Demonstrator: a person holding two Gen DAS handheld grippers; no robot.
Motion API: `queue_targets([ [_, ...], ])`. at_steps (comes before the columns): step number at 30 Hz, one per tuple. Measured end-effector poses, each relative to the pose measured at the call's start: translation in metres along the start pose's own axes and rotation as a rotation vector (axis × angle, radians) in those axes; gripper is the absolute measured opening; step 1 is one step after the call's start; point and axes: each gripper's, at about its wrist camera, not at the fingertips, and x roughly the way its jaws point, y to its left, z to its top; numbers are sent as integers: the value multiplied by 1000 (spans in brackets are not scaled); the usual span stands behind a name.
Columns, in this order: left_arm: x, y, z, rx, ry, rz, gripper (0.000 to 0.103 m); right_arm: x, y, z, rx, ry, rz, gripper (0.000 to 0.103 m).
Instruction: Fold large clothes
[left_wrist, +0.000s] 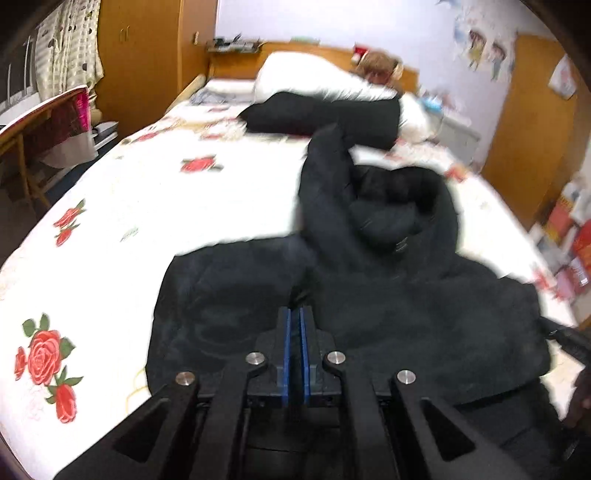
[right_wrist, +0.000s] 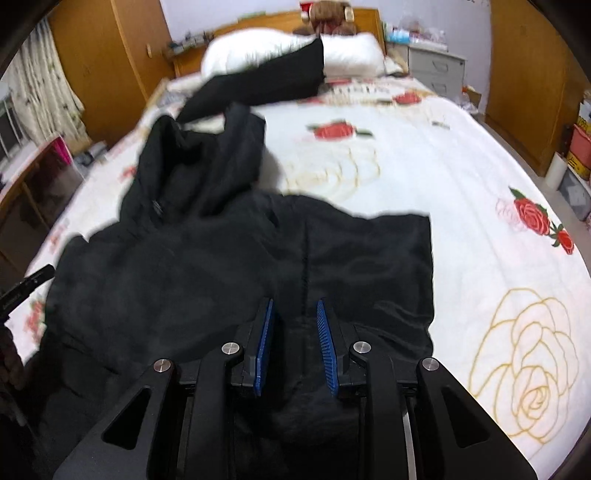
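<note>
- Rose-printed white bedspread (right_wrist: 461, 177) is spread over a bed.
- Black hooded jacket (right_wrist: 221, 266) is laid across it.
- Left gripper (left_wrist: 294, 321) fingers are pressed together.
- Right gripper (right_wrist: 294, 317) fingers are held apart over the jacket.
- No writing can be read.

Black jacket (left_wrist: 369, 295) on rose-print bedspread (left_wrist: 166, 206), left claw (left_wrist: 294, 314) closed above it

We see bedroom: bed (right_wrist: 461, 177) under white rose-print cover, wooden headboard (right_wrist: 369, 18), orange-brown wardrobes (left_wrist: 147, 48) along pale walls, patterned curtain (left_wrist: 70, 51) at left window (dark outside), grey drawer unit (right_wrist: 436, 70) beside bed.
</note>
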Motion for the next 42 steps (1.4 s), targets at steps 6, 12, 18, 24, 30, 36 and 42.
queue_targets([
  [6,34,-31,-18,109,102,-51,6,10,17,-9,-34,33,44,25],
  [12,59,-29,-25,83,161,-22,7,37,26,-14,-55,99,17,25],
  [18,25,-25,-18,82,154,-17,7,2,28,-10,-33,87,20,25],
  [24,-41,-19,-17,66,90,-51,28,-52,41,-12,-30,28,63,38],
  [30,-76,-14,-5,61,40,-86,48,-77,57,-9,-28,0,110,38],
  [36,-65,-12,20,75,24,-88,50,-73,62,12,-39,-8,126,38],
  [42,-28,-10,57,89,21,-66,50,-49,63,49,-46,-17,121,38],
])
